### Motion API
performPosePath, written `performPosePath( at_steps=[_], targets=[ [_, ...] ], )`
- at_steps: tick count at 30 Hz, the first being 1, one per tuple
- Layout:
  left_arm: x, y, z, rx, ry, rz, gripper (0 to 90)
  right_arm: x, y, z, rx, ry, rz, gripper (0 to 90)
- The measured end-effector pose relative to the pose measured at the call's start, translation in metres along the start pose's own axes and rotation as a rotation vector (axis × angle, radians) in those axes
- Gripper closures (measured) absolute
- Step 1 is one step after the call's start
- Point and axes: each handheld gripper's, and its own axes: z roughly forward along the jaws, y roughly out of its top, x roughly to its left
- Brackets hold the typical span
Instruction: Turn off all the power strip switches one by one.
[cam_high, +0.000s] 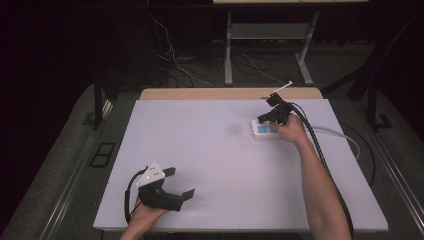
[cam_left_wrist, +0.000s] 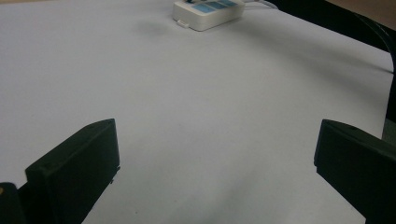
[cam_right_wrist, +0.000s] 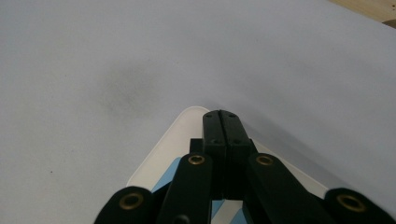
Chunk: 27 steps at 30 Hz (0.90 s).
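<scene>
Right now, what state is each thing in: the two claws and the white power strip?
Left claw: open, nothing between its jaws, low over the near left of the table.
Right claw: shut, jaws pressed together over the power strip's end.
Power strip: lying flat at the table's far right, cord trailing off right.

Left gripper: wearing a matte black body and blocky square-ended jaws, carrying a grey three-cornered plate and trailing a looping black cable.
Right gripper: showing black linkage arms with brass-ringed pivots and small dark screws; trailing a thick black cable.
Forearms: showing no sleeves.
</scene>
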Motion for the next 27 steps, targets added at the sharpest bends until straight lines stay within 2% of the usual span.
performPosePath(
  at_steps=[14, 27],
  targets=[
    [-0.0007, -0.0003, 0.0007, 0.002, 0.000, -0.001, 0.0, -0.0037, -0.0042, 0.0003, -0.030, 0.025, 0.012, 90.0],
    [-0.0004, -0.0003, 0.0004, 0.003, -0.001, 0.000, 0.0, -0.0064, -0.0043, 0.0008, -0.026, 0.044, 0.029, 90.0]
  ],
)
